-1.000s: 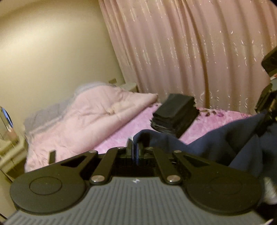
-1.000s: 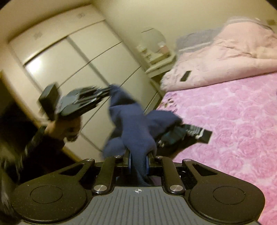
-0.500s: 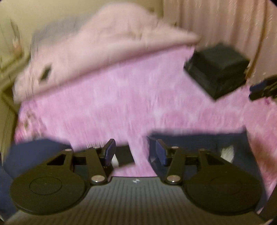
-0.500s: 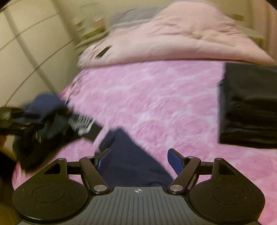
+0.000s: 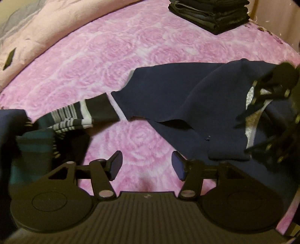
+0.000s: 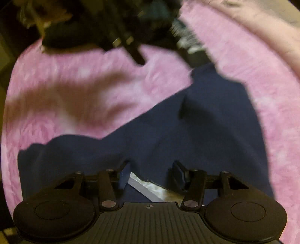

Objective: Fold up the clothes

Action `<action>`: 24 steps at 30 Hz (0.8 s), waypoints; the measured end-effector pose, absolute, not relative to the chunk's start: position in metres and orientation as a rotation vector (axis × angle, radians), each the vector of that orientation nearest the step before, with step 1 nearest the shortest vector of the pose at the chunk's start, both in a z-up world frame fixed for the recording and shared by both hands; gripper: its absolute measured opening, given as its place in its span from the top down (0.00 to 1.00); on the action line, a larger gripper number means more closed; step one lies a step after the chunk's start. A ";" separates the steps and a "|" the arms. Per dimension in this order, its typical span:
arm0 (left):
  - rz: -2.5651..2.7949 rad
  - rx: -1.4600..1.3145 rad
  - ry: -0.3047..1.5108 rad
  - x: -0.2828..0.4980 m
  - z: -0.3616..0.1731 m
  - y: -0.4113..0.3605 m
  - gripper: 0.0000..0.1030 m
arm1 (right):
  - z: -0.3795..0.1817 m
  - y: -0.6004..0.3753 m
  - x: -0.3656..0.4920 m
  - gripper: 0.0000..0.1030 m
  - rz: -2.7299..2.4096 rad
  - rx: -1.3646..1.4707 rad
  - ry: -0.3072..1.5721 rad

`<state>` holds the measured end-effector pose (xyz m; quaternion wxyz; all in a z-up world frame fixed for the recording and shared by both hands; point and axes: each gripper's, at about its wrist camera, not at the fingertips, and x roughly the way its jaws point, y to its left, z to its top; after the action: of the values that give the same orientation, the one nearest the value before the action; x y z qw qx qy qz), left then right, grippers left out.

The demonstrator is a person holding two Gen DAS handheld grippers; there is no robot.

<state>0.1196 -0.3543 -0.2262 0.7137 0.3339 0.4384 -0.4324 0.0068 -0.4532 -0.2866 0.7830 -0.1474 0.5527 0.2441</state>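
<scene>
A navy garment (image 5: 180,97) lies spread and rumpled on the pink rose-patterned bedspread (image 5: 116,56). My left gripper (image 5: 147,166) hangs open over bare bedspread just left of the garment's near edge, holding nothing. My right gripper (image 6: 151,175) is open right above the same navy garment (image 6: 206,120), over a pale inner lining (image 6: 150,187). In the left wrist view the right gripper (image 5: 270,97) shows blurred at the right, over the garment's lining. The left gripper (image 6: 127,43) appears as a dark blur at the top of the right wrist view.
A striped dark and teal piece of clothing (image 5: 75,116) lies heaped at the left. A stack of folded dark clothes (image 5: 211,13) sits at the far side of the bed. A pale pink duvet (image 5: 48,24) with a small dark object (image 5: 10,58) covers the far left.
Both grippers held the navy garment up a second ago. They have opened and dropped it onto the bedspread, and both now tilt down close over the bed.
</scene>
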 end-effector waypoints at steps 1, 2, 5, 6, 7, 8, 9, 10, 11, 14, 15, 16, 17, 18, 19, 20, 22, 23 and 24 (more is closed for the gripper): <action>-0.973 0.740 0.970 0.122 -0.232 -0.353 0.48 | -0.290 -0.454 0.007 0.51 0.528 -0.321 1.205; -0.981 0.740 0.967 0.126 -0.237 -0.353 0.48 | -0.292 -0.455 0.007 0.74 0.527 -0.319 1.215; -1.010 0.755 0.941 0.139 -0.247 -0.353 0.48 | -0.276 -0.470 0.005 1.00 0.456 -0.255 1.214; -1.021 0.772 0.918 0.145 -0.247 -0.356 0.48 | -0.265 -0.479 0.005 1.00 0.421 -0.216 1.200; -1.033 0.789 0.895 0.150 -0.248 -0.359 0.48 | -0.253 -0.490 0.002 1.00 0.374 -0.200 1.180; -1.044 0.806 0.872 0.156 -0.248 -0.362 0.48 | -0.240 -0.502 -0.001 1.00 0.321 -0.193 1.156; -1.055 0.823 0.849 0.161 -0.248 -0.365 0.48 | -0.226 -0.516 -0.004 1.00 0.255 -0.184 1.131; -1.066 0.840 0.825 0.167 -0.248 -0.369 0.47 | -0.211 -0.532 -0.007 1.00 0.184 -0.174 1.104; -1.084 0.868 0.793 0.172 -0.249 -0.374 0.44 | -0.200 -0.547 -0.010 1.00 0.116 -0.173 1.080; -1.171 0.988 0.684 0.182 -0.255 -0.393 0.41 | -0.175 -0.588 -0.016 1.00 -0.083 -0.183 1.022; -1.202 1.042 0.637 0.182 -0.259 -0.399 0.41 | -0.170 -0.600 -0.016 1.00 -0.134 -0.183 1.012; -1.232 1.096 0.589 0.182 -0.262 -0.405 0.41 | -0.170 -0.609 -0.016 1.00 -0.160 -0.182 1.011; -1.262 1.150 0.539 0.182 -0.265 -0.411 0.41 | -0.170 -0.618 -0.017 1.00 -0.179 -0.182 1.012; -1.290 1.202 0.489 0.182 -0.269 -0.417 0.41 | -0.171 -0.627 -0.017 1.00 -0.197 -0.182 1.013; -1.298 1.190 0.492 0.186 -0.268 -0.424 0.41 | -0.172 -0.631 -0.017 1.00 -0.203 -0.175 1.014; -1.306 1.178 0.495 0.190 -0.267 -0.432 0.41 | -0.175 -0.635 -0.018 1.00 -0.204 -0.165 1.015; -1.321 1.153 0.501 0.198 -0.265 -0.447 0.41 | -0.179 -0.641 -0.018 1.00 -0.207 -0.145 1.017; -1.329 1.141 0.504 0.202 -0.264 -0.454 0.41 | -0.182 -0.645 -0.018 1.00 -0.208 -0.135 1.018; -1.336 1.128 0.507 0.206 -0.263 -0.462 0.41 | -0.184 -0.648 -0.018 1.00 -0.209 -0.125 1.019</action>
<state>0.2057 -0.4615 -0.2628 0.6134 0.4895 0.2198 -0.5795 -0.0179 -0.6478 -0.1841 0.8660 -0.0597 0.4864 -0.0998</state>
